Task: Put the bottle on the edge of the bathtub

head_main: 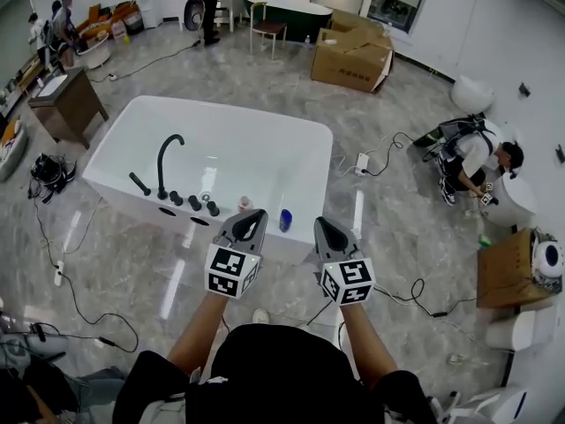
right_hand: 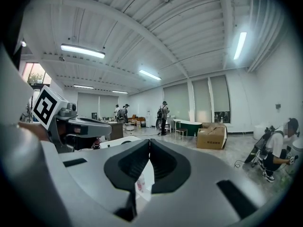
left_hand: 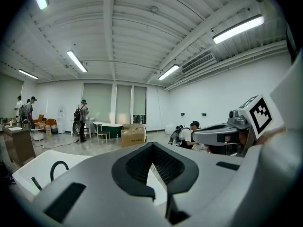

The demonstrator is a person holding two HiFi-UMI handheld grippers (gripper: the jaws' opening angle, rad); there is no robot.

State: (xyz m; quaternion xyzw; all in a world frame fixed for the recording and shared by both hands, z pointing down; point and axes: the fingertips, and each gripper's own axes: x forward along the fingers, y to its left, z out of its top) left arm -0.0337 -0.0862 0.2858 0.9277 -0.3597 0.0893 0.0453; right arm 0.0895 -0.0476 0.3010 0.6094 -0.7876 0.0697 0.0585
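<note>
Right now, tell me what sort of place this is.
Likely a bathroom-fixture showroom or workshop: a white bathtub stands on open floor, a dark bathtub farther back beside a cardboard box.

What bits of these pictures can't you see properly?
- Head view: the pink bottle and blue bottle on the bathtub edge are too small to read.
- Right gripper view: the shut right tongs hide most of a bottle.
- Left gripper view: the left tongs cover most of the bathtub.

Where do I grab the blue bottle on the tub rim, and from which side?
Round its body, from the near side with the right gripper, the closer one. The blue bottle looks upright on the near rim of the bathtub, the pink bottle apart on its left.
</note>
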